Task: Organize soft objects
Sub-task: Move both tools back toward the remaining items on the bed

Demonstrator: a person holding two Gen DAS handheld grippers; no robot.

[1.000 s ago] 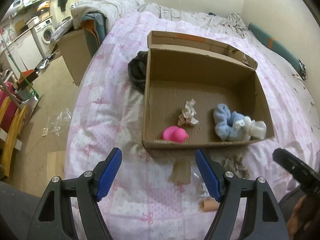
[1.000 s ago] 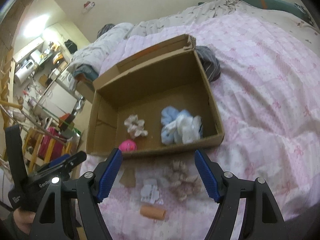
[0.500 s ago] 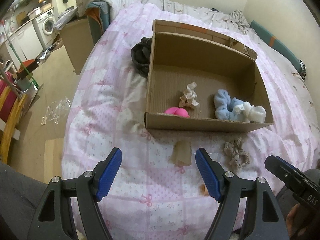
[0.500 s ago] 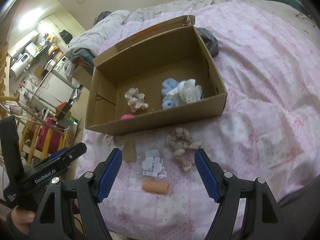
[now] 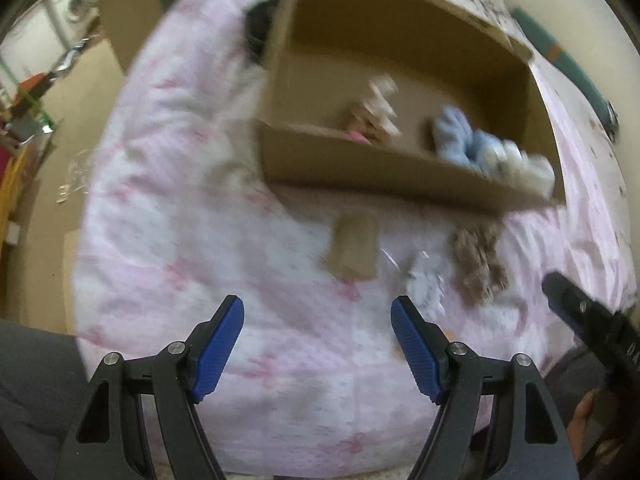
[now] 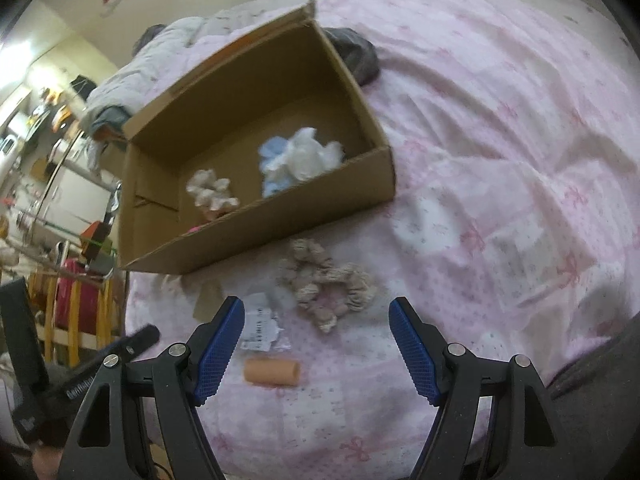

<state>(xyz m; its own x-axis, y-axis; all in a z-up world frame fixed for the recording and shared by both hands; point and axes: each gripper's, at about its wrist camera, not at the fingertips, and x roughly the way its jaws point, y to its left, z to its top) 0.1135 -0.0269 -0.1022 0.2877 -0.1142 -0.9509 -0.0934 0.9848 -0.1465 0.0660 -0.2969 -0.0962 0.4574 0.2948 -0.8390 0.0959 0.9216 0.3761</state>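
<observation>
An open cardboard box [image 5: 400, 184] [image 6: 256, 224] sits on the pink bed. Inside lie a cream scrunchie [image 6: 210, 192], a blue one [image 5: 452, 136] [image 6: 274, 160], a white one [image 6: 308, 152] and a pink item [image 5: 358, 136] mostly hidden behind the near wall. In front of the box lie a beige scrunchie [image 5: 478, 264] [image 6: 328, 284], a tan paper piece [image 5: 354, 248], a crumpled clear wrapper [image 6: 260, 326] and a small orange tube [image 6: 272, 372]. My left gripper [image 5: 318, 344] is open and empty above the bedspread. My right gripper [image 6: 316, 346] is open and empty, just short of the beige scrunchie.
A dark garment [image 6: 356, 56] [image 5: 260, 24] lies behind the box. A grey duvet [image 6: 160, 48] is piled at the bed's far end. The bed's left edge drops to a floor with a rack [image 6: 76, 300] and clutter.
Both grippers have pulled back from the box and lowered toward the bed, so the items in front of the box now show. The views are motion-blurred. Both stay open.
</observation>
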